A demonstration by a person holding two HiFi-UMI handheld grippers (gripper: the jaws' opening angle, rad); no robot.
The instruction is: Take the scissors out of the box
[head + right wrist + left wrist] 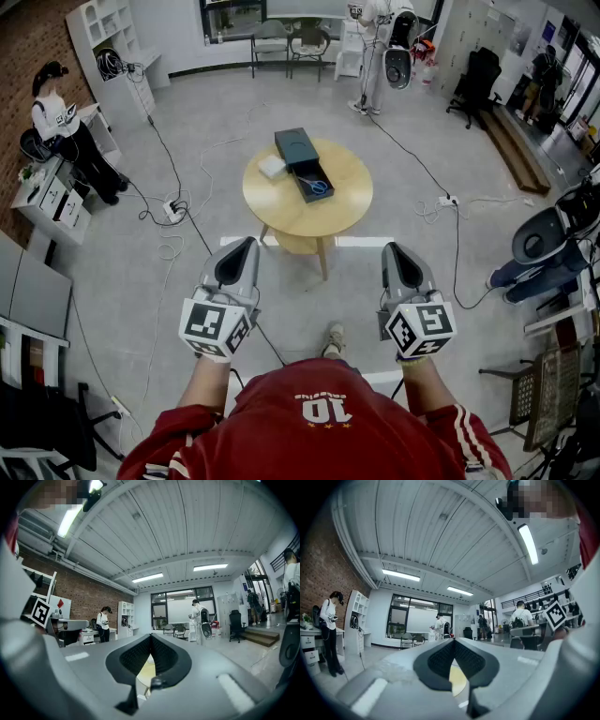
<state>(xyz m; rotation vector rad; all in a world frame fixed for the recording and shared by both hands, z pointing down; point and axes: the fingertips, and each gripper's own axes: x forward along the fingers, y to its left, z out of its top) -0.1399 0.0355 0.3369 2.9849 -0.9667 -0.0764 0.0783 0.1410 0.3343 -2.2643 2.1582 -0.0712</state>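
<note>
A dark box (297, 150) lies on the round wooden table (347, 202) ahead of me, its drawer pulled open toward me. Blue-handled scissors (318, 187) rest inside the drawer. A small white box (272, 167) sits to the left of the dark box. My left gripper (246, 243) and right gripper (391, 248) are held level side by side, short of the table's near edge and well apart from the box. Both are shut with nothing between their jaws. In the left gripper view the left gripper (453, 640) shows closed tips, and so does the right gripper (150, 635) in the right gripper view.
Cables and a power strip (174, 209) trail over the floor left of the table. A person (62, 127) stands by desks at the left; another person (379, 42) stands at the back. Chairs (288, 42) line the far wall. A seated person (548, 251) is at the right.
</note>
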